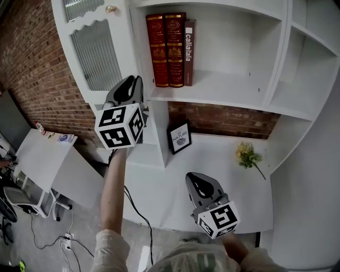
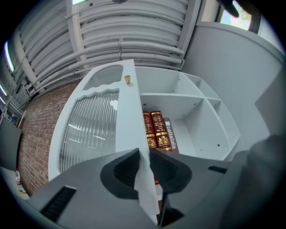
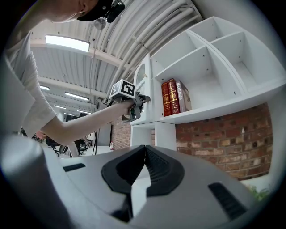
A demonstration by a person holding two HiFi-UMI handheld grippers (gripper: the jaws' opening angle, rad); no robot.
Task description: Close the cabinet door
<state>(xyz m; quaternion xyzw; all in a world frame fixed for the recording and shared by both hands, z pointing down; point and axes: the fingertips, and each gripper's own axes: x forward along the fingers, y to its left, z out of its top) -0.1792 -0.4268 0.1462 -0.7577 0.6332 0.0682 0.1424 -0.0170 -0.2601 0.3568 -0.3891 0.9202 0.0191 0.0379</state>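
The white cabinet door (image 1: 98,53) with ribbed glass and a brass knob (image 1: 111,8) stands swung open to the left of the shelf (image 1: 223,93). My left gripper (image 1: 133,81) is raised at the door's free edge. In the left gripper view that edge (image 2: 129,116) runs down between the jaws, and the left gripper (image 2: 144,154) is shut on it below the knob (image 2: 127,79). Three books (image 1: 171,49) stand inside the cabinet. My right gripper (image 1: 199,183) hovers low over the white desk (image 1: 159,186), shut (image 3: 145,150) and holding nothing.
A framed card (image 1: 179,137) and a small yellow flower sprig (image 1: 247,155) rest on the desk below the shelf. A brick wall (image 1: 32,69) lies left of the door. A small white table (image 1: 45,154), a chair and floor cables are at lower left.
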